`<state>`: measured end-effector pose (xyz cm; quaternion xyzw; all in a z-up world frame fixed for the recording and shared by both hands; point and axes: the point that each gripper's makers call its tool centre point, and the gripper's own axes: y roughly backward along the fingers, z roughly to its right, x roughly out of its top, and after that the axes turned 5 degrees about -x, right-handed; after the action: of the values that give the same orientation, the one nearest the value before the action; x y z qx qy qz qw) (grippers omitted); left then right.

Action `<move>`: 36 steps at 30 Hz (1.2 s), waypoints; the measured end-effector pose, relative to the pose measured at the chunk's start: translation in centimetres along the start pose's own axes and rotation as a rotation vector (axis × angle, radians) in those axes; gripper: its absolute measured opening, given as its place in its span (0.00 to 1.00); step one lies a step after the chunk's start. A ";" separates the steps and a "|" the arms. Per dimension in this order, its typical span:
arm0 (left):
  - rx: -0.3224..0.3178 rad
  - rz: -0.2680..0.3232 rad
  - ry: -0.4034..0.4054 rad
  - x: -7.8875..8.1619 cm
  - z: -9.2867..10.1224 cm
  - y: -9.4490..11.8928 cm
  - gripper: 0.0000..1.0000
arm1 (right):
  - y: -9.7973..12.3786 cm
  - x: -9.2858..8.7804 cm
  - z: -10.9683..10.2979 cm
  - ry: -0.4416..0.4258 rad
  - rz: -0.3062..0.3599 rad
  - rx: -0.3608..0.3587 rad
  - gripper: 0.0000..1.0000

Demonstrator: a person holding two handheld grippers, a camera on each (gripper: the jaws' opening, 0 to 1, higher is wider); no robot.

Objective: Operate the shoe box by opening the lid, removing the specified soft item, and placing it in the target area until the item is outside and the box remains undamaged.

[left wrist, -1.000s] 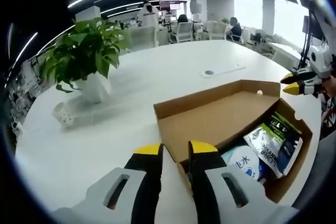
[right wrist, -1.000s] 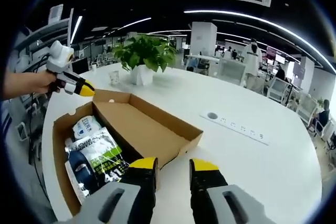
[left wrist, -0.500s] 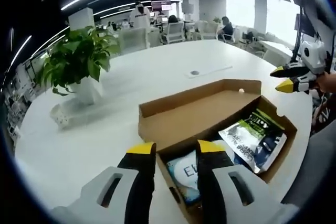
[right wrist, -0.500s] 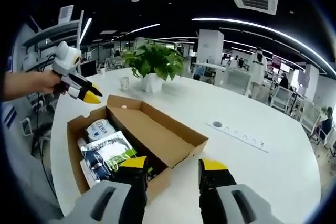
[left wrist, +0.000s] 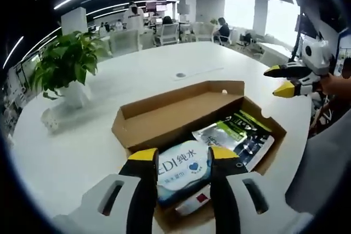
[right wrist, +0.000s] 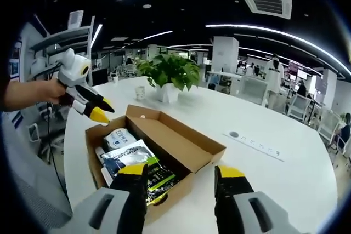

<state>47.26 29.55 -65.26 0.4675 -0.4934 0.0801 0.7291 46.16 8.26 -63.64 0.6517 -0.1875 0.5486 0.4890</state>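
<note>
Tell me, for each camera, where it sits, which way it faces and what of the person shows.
Left gripper view: rides the left gripper, looking down over the open brown cardboard shoe box at a white-and-blue wipes pack; the right gripper and hand enter from the right.
Right gripper view: rides the right gripper, facing the box's opposite end; the left gripper, hand and forearm enter from the left.
Shared: the box, its packs, the round white table and the green potted plant.

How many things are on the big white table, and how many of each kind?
Shoe box: 1
Soft packs inside the shoe box: 2, a blue-white wipes pack and a green-black pack
Potted plant: 1
Small cup: 1
Total: 5
</note>
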 end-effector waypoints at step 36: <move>-0.205 -0.142 0.400 -5.6 7.0 -4.1 0.29 | 3.1 -1.3 -4.4 0.068 0.012 0.051 0.52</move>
<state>42.40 23.90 -71.64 0.3993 -0.3105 0.0693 0.8599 40.91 10.18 -63.85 0.6439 -0.1608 0.5780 0.4749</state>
